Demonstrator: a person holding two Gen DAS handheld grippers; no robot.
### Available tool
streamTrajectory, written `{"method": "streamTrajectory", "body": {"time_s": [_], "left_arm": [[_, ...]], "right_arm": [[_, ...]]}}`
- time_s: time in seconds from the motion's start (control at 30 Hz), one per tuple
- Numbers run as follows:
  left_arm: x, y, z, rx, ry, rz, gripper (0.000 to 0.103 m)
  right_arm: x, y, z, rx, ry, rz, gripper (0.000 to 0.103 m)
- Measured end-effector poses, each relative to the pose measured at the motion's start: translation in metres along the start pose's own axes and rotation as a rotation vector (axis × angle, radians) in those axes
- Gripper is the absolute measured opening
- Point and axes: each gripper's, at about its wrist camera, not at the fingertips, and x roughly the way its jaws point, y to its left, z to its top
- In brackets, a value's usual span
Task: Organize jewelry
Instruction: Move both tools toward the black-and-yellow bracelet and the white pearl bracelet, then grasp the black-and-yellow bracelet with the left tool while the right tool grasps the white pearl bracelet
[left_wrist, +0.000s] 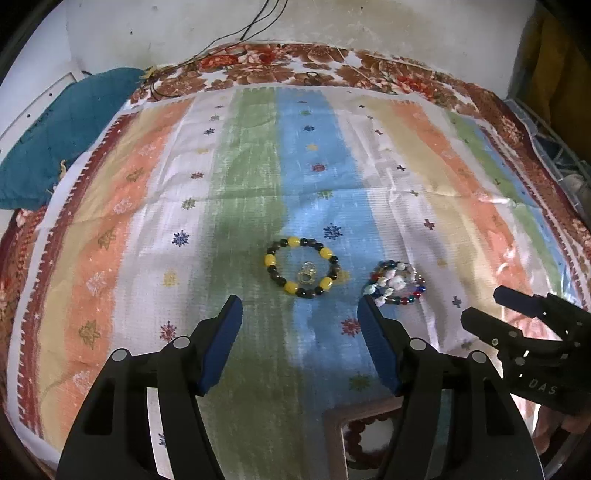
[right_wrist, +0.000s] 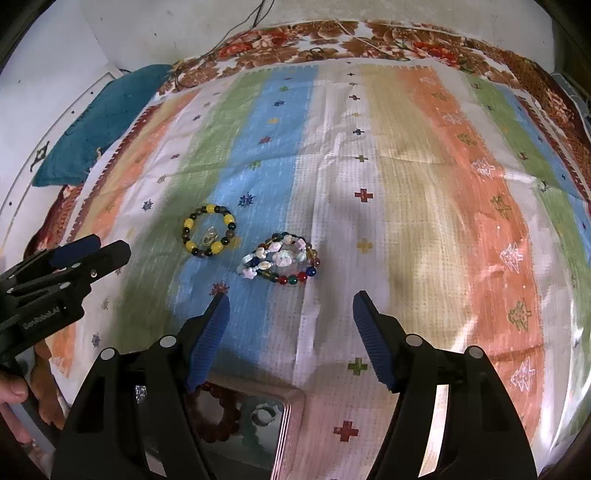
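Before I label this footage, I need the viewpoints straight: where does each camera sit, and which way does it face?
Left wrist: on the left claw, looking forward and down at the striped cloth; its own open fingers frame the yellow-and-dark bracelet; the right claw enters at the right.
Right wrist: on the right claw, facing the same way; its open fingers sit near the mixed bead bracelets; the left claw enters at the left.
Shared: both bracelet groups, cloth, tray near the bottom edge.
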Motion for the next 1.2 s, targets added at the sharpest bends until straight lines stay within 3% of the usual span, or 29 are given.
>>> {"method": "streamTrajectory", "body": {"time_s": [0.67, 0.97, 1.2], "left_arm": [[0.043, 0.003, 0.011, 0.027, 0.065, 0.044, 0.067], [0.054, 0.011, 0.017, -0.035, 0.071, 0.007, 0.067], [0.064, 0.011, 0.02, -0.027, 0.083, 0.012, 0.067]], "right_arm": [[0.031, 0.002, 0.016, -0.013, 0.033, -0.02, 0.073], [0.043, 0.004, 0.024, -0.016, 0.051, -0.017, 0.073], [0.053, 0.001, 0.03, -0.016, 0.056, -0.025, 0.073]]}}
